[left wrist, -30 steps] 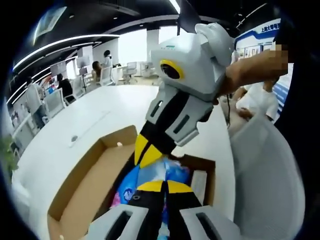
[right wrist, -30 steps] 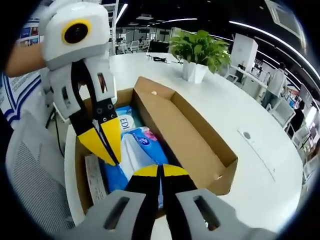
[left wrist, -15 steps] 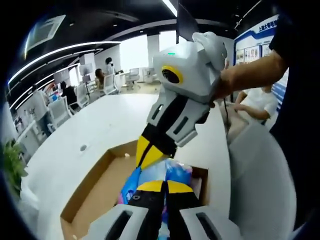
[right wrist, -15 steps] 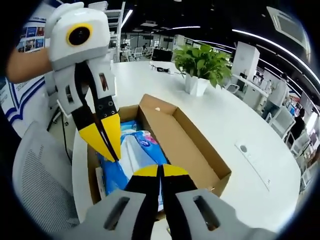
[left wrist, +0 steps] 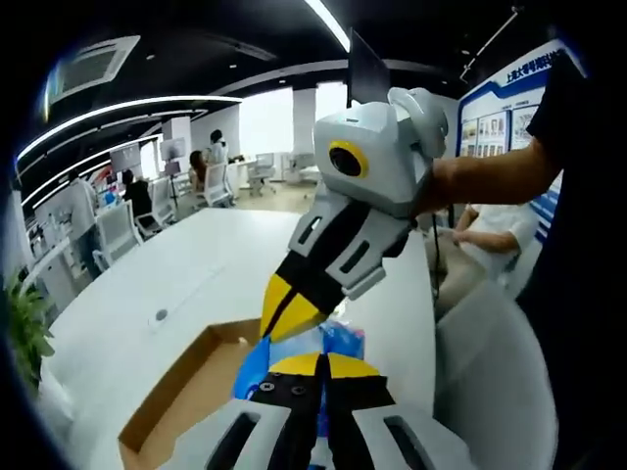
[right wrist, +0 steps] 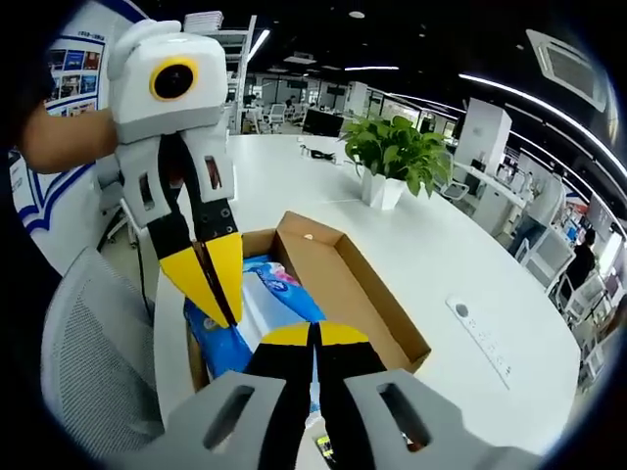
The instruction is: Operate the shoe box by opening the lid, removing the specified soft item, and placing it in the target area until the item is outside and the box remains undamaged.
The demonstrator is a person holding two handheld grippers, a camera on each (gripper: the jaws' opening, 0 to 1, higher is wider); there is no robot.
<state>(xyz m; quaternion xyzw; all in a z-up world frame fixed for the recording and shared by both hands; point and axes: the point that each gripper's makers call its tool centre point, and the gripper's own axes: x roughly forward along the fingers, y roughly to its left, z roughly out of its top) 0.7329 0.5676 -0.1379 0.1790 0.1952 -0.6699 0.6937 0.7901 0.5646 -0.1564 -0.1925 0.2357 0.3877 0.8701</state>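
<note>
Both grippers hold a blue soft pack (left wrist: pixel 345 339) above the open cardboard shoe box (left wrist: pixel 181 392). My left gripper (left wrist: pixel 313 365) is shut on the pack's near edge, and in the right gripper view it (right wrist: pixel 217 294) reaches down from the upper left. My right gripper (right wrist: pixel 313 335) is shut on the same pack (right wrist: pixel 284 294); in the left gripper view it (left wrist: pixel 284 318) comes in from the upper right. The box (right wrist: pixel 353 294) lies below on the white table (right wrist: pixel 421 255), its lid folded back flat beside it. The pack hides the box's inside.
A potted plant (right wrist: pixel 397 147) stands further back on the table, and a small grey device (right wrist: pixel 480 333) lies to the right. A grey mesh chair (right wrist: pixel 88 362) is at the table's edge. A person (left wrist: pixel 490 230) sits behind, amid office desks.
Both grippers have risen together with the blue pack between them. The box now looks smaller and lower, so the pack has come up out of it.
</note>
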